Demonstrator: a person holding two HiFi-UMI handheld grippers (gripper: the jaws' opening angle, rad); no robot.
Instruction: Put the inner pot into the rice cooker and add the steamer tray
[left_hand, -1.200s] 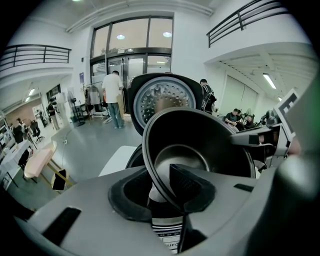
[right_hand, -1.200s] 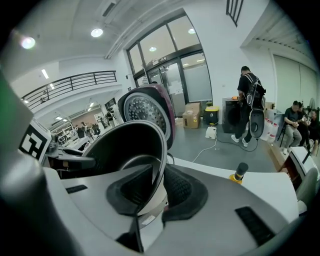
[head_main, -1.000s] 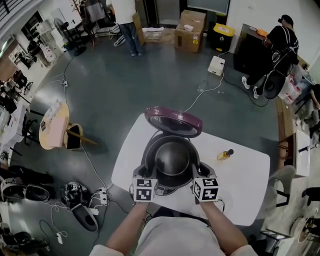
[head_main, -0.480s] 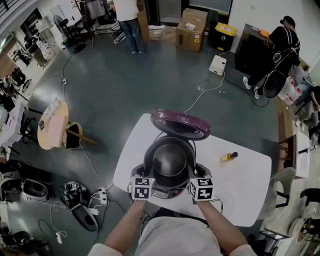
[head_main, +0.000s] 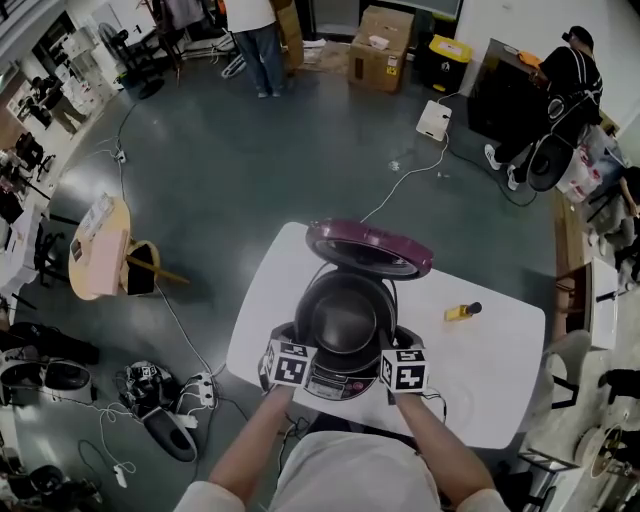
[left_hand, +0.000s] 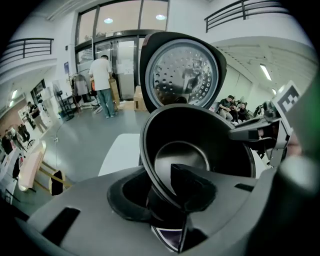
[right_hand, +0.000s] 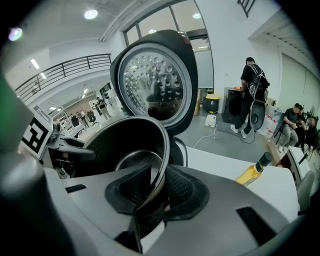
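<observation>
Pot (head_main: 345, 318) sits in the mouth of the rice cooker (head_main: 335, 384) in the head view, right in the middle, open side up. The purple lid (head_main: 368, 248) stands open behind it. The left gripper (head_main: 298, 340) is on the pot's left edge and the right gripper (head_main: 388, 340) on its right edge, so the 2 are just as near. The cooker is on a white table (head_main: 490, 380), with a small yellow bottle (head_main: 462, 311) off to the right.

In the left gripper view, the jaws are narrow and pinch the pot's thin rim, 1 pad inside and 1 outside. They have just been opening a little, with the rim between them.

In the right gripper view, it is the same: narrow jaws hold the rim, have just been opening a bit, and the rim is between the pads.

I think the pot is almost down. The way left to go is straight down, keeping it flat. No view shows the steamer tray.
</observation>
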